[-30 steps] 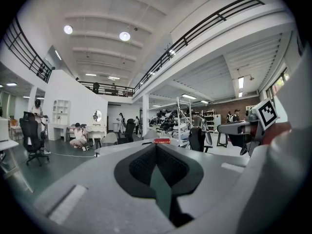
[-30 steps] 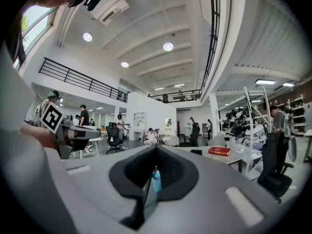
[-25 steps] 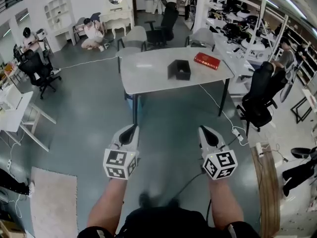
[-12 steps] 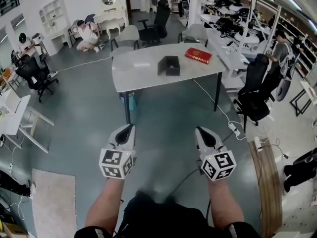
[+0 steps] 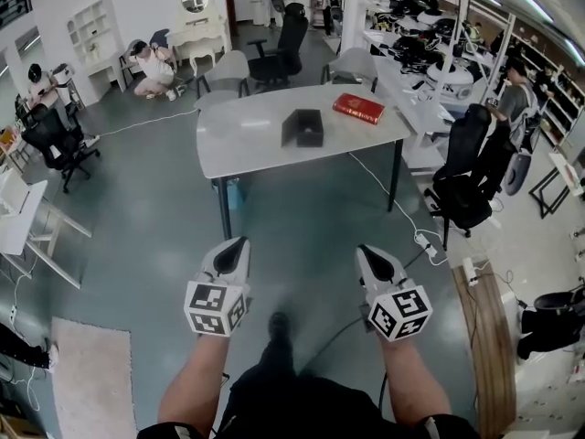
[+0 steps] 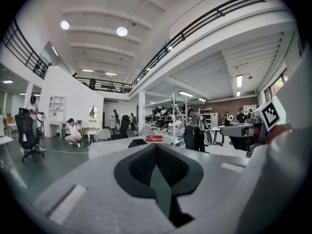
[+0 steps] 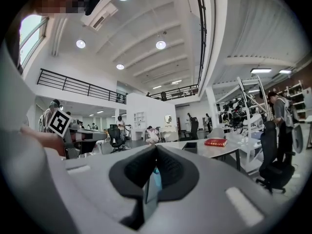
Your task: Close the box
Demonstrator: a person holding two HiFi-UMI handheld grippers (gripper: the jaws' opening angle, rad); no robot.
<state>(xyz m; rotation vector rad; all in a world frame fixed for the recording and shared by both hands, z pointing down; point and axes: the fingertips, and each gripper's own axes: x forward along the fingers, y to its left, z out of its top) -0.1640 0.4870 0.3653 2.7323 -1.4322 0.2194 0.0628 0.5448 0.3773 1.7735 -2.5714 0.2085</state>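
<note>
Two grippers are carried out in front of the person, side by side and well apart, with nothing in either. The left gripper [image 5: 232,254] has its jaws pressed together on empty air, as its own view confirms, and they have stayed that way over the last second.

Beyond it stands the grey desk [image 5: 245,137], and on it the black box [image 5: 303,128], which looks open at the top; its lid is too small to make out from here. A red book [image 5: 358,108] lies just to the box's right.

The right gripper [image 5: 371,262] is likewise squeezed shut and holds nothing.

What has changed is the framing. In the head view the desk and box have slid leftward to sit more squarely ahead of both grippers, and a shoe [image 5: 278,324] now shows between the forearms. That reads as a walk toward the desk.

For the task this is only the approach. The box is still far out of reach and untouched, so closing it has not begun.
</note>
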